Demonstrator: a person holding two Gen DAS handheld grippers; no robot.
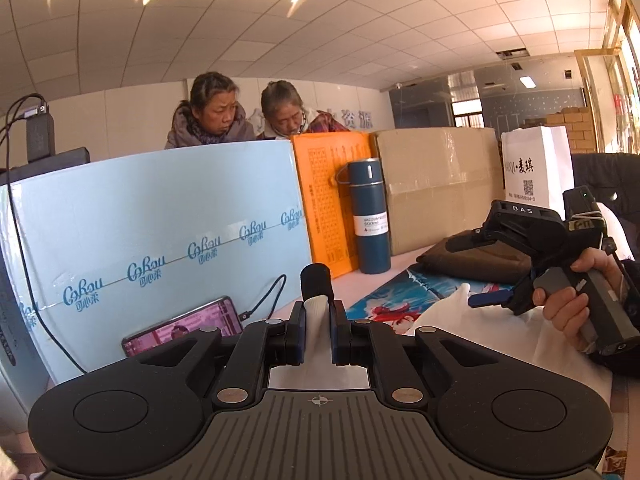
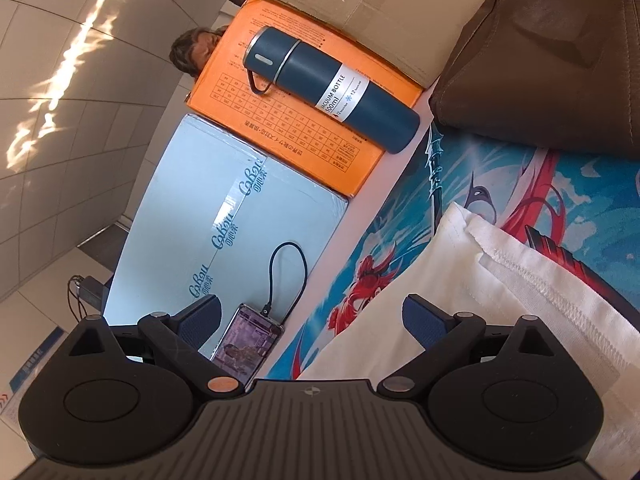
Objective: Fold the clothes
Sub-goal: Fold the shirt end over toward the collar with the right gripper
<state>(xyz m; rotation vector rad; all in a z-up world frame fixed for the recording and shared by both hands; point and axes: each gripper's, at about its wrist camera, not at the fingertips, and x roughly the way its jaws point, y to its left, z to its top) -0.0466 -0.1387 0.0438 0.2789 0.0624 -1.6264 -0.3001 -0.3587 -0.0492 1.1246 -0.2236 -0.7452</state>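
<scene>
low in the middle of the left wrist view, the left gripper [image 1: 318,332] is pinched tight on a fold of the white garment [image 1: 472,328], which rises between its blue pads and spreads to the lower right over the printed mat [image 1: 384,308]. at the right edge of that view a hand [image 1: 576,300] holds the right gripper [image 2: 312,320], its jaws wide apart with nothing pressed between them; it may brush the cloth. a folded brown garment [image 2: 540,64] lies upper right, a blue bottle [image 2: 332,88] near it.

White cotton garment [image 2: 460,280] with stitched hem: lies rumpled on the counter's printed mat, one fold lifted. Folded brown fabric garment [image 2: 540,52]: lies flat behind it, apart.
</scene>
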